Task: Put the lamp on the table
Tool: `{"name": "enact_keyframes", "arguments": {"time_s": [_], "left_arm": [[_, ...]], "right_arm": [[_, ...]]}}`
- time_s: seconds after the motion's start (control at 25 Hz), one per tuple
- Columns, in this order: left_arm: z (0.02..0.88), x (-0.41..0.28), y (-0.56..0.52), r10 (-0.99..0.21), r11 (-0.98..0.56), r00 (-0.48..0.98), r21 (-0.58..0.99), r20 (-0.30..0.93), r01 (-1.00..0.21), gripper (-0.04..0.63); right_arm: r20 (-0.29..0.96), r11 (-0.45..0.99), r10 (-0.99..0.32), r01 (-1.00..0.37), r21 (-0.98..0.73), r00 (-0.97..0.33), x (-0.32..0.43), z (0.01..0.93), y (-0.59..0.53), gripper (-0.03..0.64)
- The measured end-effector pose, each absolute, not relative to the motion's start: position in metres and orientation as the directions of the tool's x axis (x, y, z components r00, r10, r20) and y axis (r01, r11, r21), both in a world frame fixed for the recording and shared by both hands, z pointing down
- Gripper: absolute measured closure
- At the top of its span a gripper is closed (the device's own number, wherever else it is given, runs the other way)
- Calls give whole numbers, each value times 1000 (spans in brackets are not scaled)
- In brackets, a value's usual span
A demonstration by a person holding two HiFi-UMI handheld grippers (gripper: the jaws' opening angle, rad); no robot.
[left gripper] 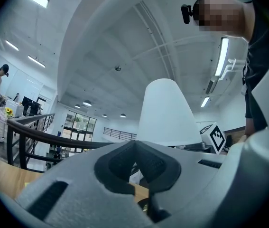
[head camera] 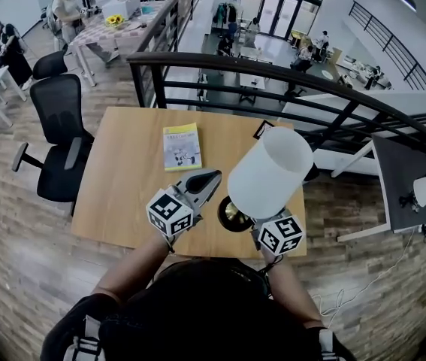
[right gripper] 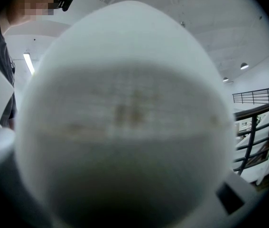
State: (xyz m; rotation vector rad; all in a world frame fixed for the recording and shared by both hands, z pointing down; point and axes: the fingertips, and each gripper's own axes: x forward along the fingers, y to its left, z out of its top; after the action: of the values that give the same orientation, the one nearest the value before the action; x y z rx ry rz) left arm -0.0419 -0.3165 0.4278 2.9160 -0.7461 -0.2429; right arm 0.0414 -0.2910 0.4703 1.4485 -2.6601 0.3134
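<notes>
A lamp with a white shade [head camera: 270, 173] hangs tilted over the near edge of the wooden table [head camera: 130, 179]. Its dark round base [head camera: 234, 215] is low above the wood. My right gripper [head camera: 261, 220] reaches in beneath the shade from the near side. Its jaws are hidden by the shade, which fills the right gripper view [right gripper: 125, 118], and the tilted lamp rests in its grip. My left gripper [head camera: 211, 177] lies just left of the base, jaws together with nothing between them [left gripper: 135, 167]. From there the shade [left gripper: 165, 113] rises close ahead.
A yellow book [head camera: 182, 147] lies in the middle of the table. A black office chair [head camera: 58, 138] stands at the table's left end. A dark railing [head camera: 273, 74] runs behind the far edge, with an open drop beyond. A grey side table [head camera: 404, 183] stands at right.
</notes>
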Motion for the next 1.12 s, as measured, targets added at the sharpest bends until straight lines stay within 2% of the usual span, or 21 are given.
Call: {"name": "enact_keyframes", "arguments": {"time_s": [0.4, 1.12], "left_arm": [[434, -41, -341, -513, -854, 852, 163, -102, -494, 588], [480, 17, -406, -521, -832, 854, 234, -15, -503, 588]], "right_arm": [[194, 549, -801, -824, -137, -566, 45, 478, -321, 485], [269, 547, -778, -823, -152, -567, 95, 524, -380, 485]]}}
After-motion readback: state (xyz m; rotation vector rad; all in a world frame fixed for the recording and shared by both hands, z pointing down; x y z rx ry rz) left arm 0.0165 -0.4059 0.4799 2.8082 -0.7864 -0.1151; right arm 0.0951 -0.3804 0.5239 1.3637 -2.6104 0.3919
